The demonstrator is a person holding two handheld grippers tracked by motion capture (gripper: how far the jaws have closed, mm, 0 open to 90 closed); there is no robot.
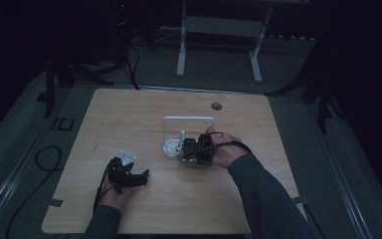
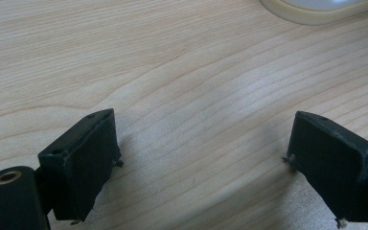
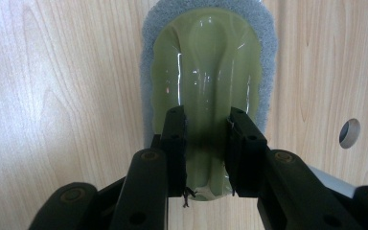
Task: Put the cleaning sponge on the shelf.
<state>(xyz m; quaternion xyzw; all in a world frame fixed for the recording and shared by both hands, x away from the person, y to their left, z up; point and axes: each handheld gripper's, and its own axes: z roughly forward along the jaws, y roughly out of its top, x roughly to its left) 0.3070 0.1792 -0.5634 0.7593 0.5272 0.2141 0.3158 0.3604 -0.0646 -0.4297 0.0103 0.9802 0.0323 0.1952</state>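
Observation:
A scrubber (image 3: 206, 72) with a glossy olive-green plastic grip and a grey pad rim lies on the wooden table. My right gripper (image 3: 206, 143) is shut on the raised middle ridge of that grip. From above, the right gripper (image 1: 193, 148) is at the table's centre, with the scrubber's pale edge (image 1: 195, 162) under it. My left gripper (image 1: 142, 177) rests low on the table at the front left. Its jaws are wide apart with bare wood between them in the left gripper view (image 2: 201, 163).
A white frame (image 1: 189, 118) stands just behind the right gripper, with a small white round piece (image 1: 170, 146) at its foot. A cream round rim (image 2: 316, 12) lies ahead of the left gripper. The table has a cable hole (image 1: 216, 106) near its far edge.

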